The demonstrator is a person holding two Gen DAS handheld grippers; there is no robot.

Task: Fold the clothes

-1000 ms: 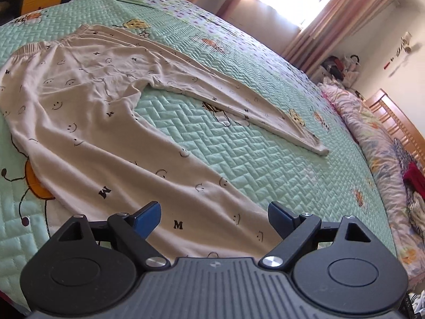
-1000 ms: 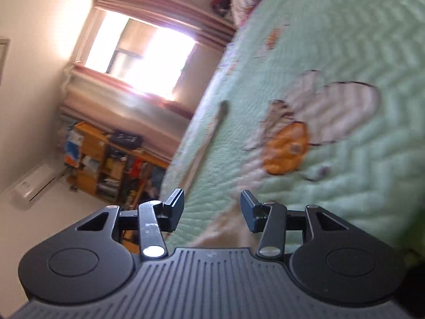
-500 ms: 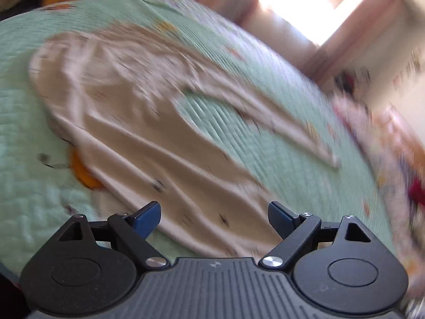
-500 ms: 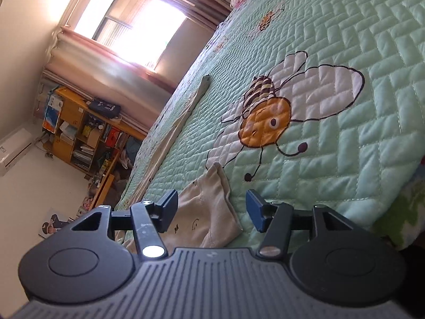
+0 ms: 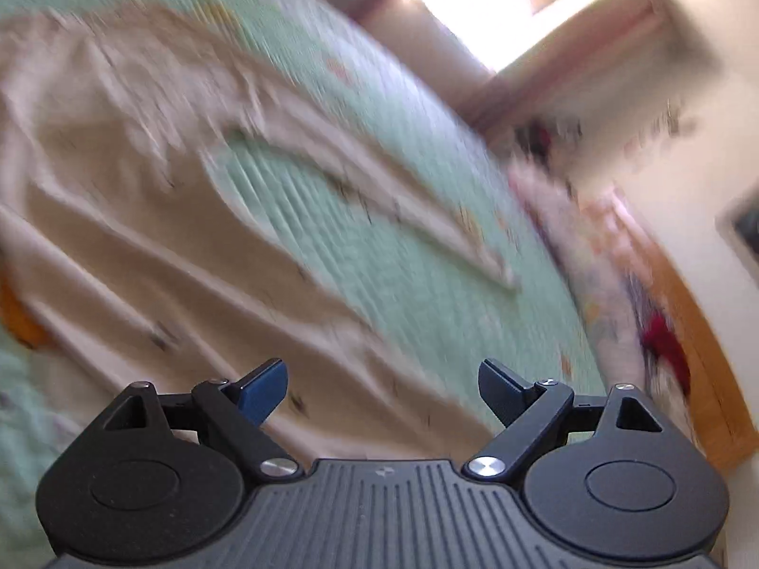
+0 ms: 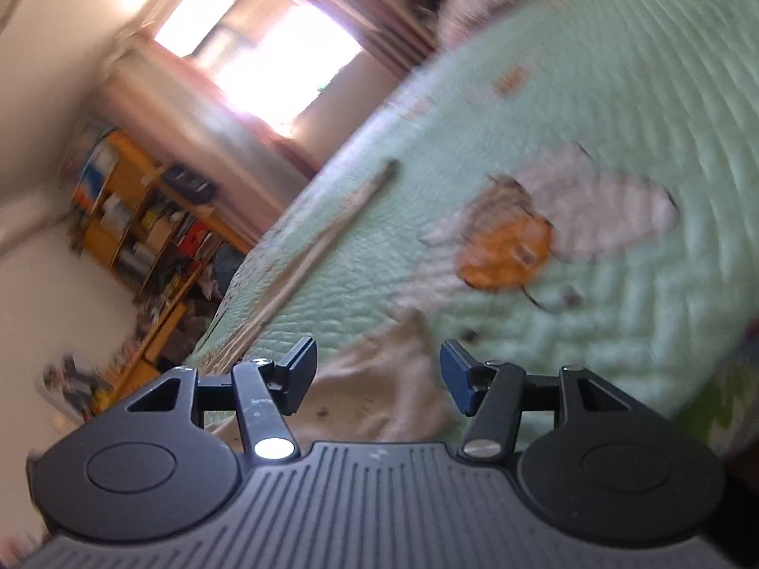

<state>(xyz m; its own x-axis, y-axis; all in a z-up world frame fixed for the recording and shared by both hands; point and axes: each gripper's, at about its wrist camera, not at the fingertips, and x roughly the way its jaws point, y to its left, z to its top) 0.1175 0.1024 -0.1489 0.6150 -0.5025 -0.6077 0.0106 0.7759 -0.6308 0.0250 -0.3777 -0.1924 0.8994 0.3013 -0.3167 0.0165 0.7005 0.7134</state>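
Beige trousers (image 5: 156, 246) lay spread on green quilt (image 5: 403, 284). L gripper (image 5: 382, 391) hung over one leg, jaws wide, nothing grasped. R gripper (image 6: 377, 372) jaws had just been opening, parted above cuff (image 6: 393, 379), not pinching it.

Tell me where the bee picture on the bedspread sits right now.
In the right wrist view, the orange bee is stitched into the green quilt right of centre, just beyond the beige trouser leg end lying ahead of the right gripper.

A home bedroom: quilted bed (image 5: 427, 284), curtained window (image 6: 265, 57), cluttered bookshelf (image 6: 142, 218).
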